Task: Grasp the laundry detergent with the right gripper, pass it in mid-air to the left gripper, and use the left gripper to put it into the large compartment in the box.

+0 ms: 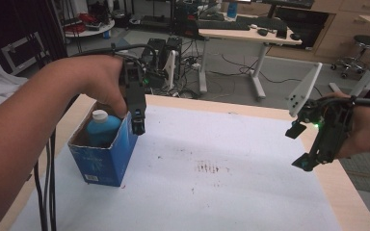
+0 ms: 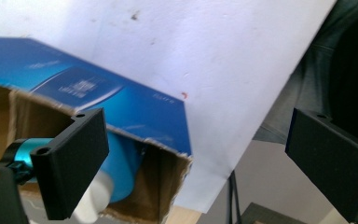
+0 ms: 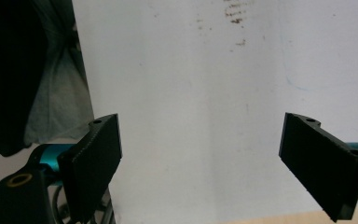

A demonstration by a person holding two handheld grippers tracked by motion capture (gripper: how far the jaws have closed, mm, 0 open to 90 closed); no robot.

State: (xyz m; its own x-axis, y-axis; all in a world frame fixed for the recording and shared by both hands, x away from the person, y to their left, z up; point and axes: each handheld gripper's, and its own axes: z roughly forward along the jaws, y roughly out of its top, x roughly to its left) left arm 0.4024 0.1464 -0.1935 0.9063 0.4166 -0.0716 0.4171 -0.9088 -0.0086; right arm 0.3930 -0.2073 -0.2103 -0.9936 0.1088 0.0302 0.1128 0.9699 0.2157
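Lifting clear, the left gripper (image 1: 138, 126) hangs wide and empty beside the box (image 1: 103, 154) at the table's left, bottle (image 1: 102, 129) upright inside. Best withdraw without clipping the torn rim. Right gripper (image 1: 304, 154) hovers wide, empty, well apart.

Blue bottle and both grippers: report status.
Left gripper open, above the box's rim. Right gripper open, empty, over table's right edge. Blue bottle upright in blue box. Nothing in the way.
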